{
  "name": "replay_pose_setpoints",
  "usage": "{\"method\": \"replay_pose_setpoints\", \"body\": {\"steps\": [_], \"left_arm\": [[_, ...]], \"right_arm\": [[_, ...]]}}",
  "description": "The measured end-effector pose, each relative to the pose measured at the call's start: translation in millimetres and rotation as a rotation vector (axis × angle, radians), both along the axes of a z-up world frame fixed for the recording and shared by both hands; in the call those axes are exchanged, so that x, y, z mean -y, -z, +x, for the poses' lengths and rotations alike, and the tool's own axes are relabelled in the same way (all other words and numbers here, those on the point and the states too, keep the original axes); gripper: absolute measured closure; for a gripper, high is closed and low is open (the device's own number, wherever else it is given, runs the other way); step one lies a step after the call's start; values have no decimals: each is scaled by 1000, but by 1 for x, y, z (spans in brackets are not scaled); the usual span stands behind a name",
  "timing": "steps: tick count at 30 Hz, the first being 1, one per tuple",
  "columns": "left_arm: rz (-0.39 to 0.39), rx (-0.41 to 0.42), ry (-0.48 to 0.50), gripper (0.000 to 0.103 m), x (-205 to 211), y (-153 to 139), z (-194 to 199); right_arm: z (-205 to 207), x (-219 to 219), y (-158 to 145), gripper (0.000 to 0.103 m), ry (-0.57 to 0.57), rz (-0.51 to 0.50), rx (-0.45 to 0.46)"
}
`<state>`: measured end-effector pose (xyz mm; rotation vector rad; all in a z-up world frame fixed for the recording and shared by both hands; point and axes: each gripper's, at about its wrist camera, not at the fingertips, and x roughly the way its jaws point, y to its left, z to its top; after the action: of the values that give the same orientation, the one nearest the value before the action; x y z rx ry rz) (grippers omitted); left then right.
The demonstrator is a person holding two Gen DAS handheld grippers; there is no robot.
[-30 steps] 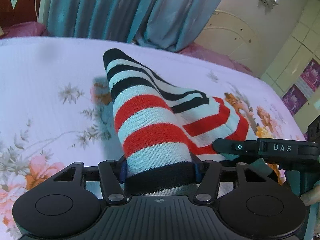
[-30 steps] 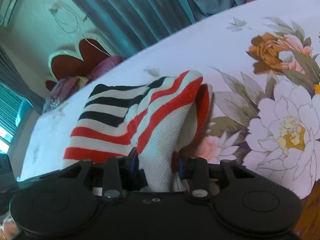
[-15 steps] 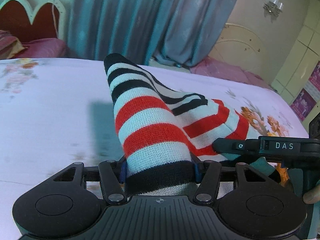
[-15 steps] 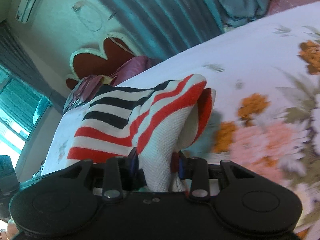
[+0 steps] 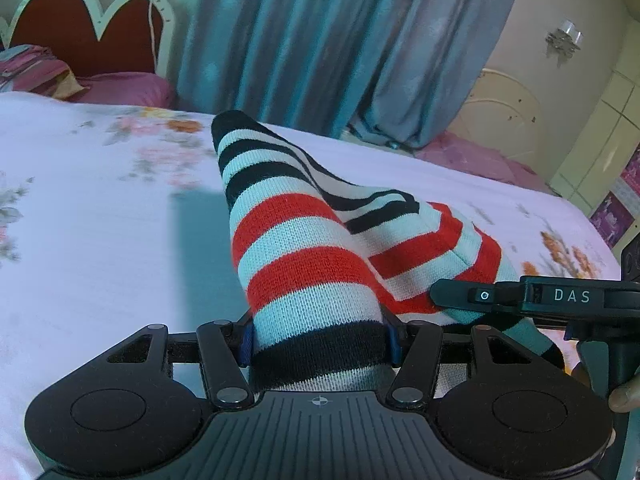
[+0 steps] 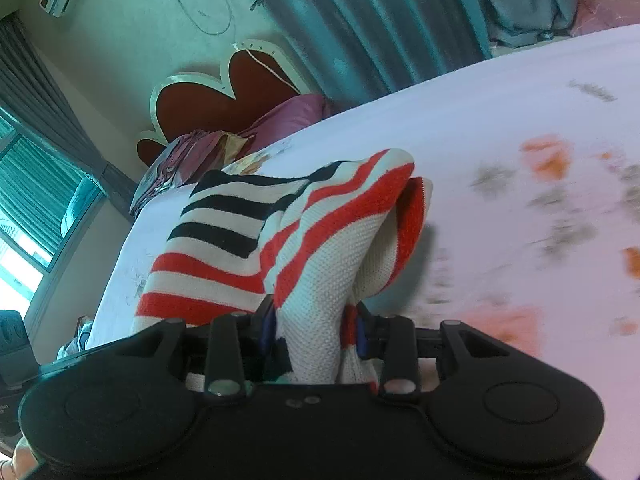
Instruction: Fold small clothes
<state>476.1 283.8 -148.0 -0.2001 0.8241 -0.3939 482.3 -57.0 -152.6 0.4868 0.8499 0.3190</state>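
Indoors, left gripper (image 5: 320, 338) clamped on red, black and white striped knit garment (image 5: 304, 256) above white floral bedsheet (image 5: 100, 240), teal curtains (image 5: 320, 40), red heart-shaped headboard (image 5: 84, 36); right gripper (image 6: 316, 330) pinching the garment's bunched fold, sheet's flowers motion-blurred, cloth's lower edge hidden.
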Motion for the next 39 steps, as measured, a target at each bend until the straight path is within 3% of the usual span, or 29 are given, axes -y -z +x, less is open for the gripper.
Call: {"method": "replay_pose_setpoints", "body": {"steps": [7,11,16,19,23,25,31,37,39], "left_arm": [[-9,-25,-13,45,-42,41,26],[-40,-16,-26,31,-51,65,27],[-45,-18,-27,25,-53,71,29],[-6,10,-30,25,-57,57,19],[51,132,-75,25,-57,30,-1],[36,165,-83,25,-58,19,-1],[55,123,-79,26,-38,21,39],[128,60,-127,26,-29,51,71],[118,25,-136,25,-32,63,76]], "right_arm": [[26,-42,27,67,-11,-18,-30],[29,-45,41,63,13,-33,-55],[25,-37,45,53,31,-40,-64],[19,-31,37,48,77,-76,-43],[17,-37,22,64,79,-130,-9],[16,-43,10,80,91,-186,39],[46,-66,-3,80,63,-214,96],[76,-86,15,81,60,-294,66],[79,-85,25,81,72,-334,54]]}}
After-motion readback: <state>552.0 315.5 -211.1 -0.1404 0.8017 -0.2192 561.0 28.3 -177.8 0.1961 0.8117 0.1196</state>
